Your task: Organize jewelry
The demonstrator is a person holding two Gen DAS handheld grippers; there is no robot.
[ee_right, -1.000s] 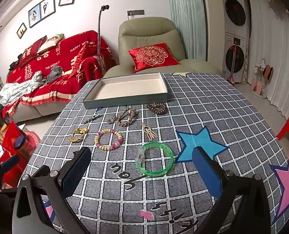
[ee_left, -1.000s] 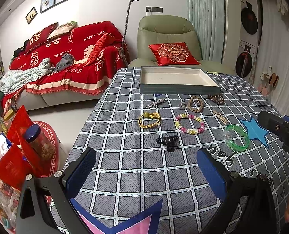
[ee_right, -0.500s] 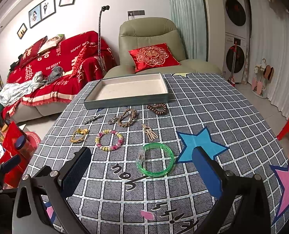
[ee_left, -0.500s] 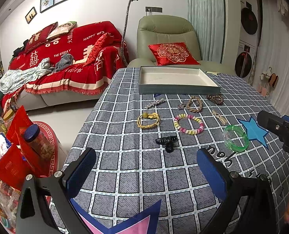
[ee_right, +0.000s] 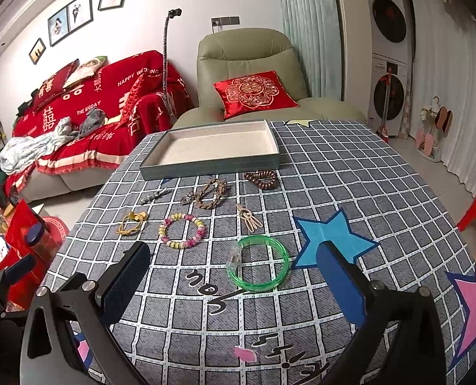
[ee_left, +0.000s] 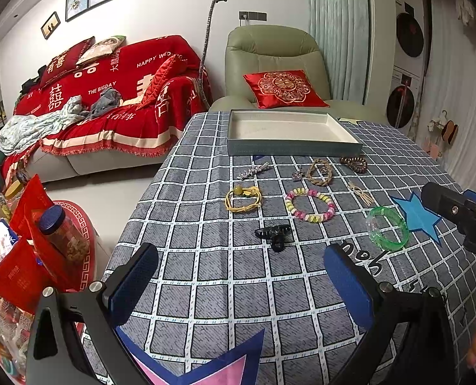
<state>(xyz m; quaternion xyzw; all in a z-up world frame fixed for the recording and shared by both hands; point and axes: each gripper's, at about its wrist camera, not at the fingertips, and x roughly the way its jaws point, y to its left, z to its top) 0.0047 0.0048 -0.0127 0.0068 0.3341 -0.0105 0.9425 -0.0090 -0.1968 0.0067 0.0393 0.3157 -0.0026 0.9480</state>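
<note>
Jewelry lies spread on the grey checked tablecloth (ee_left: 205,276), all of it on the near side of the tray (ee_left: 294,146), which I take as my landmark. The tray itself holds nothing that I can see.

Just in front of the tray are a silver hair clip (ee_left: 254,170), a braided brown bracelet (ee_left: 318,175) and a dark coil hair tie (ee_left: 354,163). Further from the tray I see a yellow cord bracelet (ee_left: 242,199), a pink and yellow bead bracelet (ee_left: 310,205), a black claw clip (ee_left: 273,235) and a green bangle (ee_right: 257,266).

My left gripper (ee_left: 238,285) has its blue pads wide apart with nothing between them, and my right gripper (ee_right: 234,285) is wide and empty too, the green bangle just ahead of it.

Left of the tray, the red sofa throw (ee_left: 109,96) reads "HAPPY WED…", "THE BIGDAY" and 囍. On the cloth near me I read "you".
</note>
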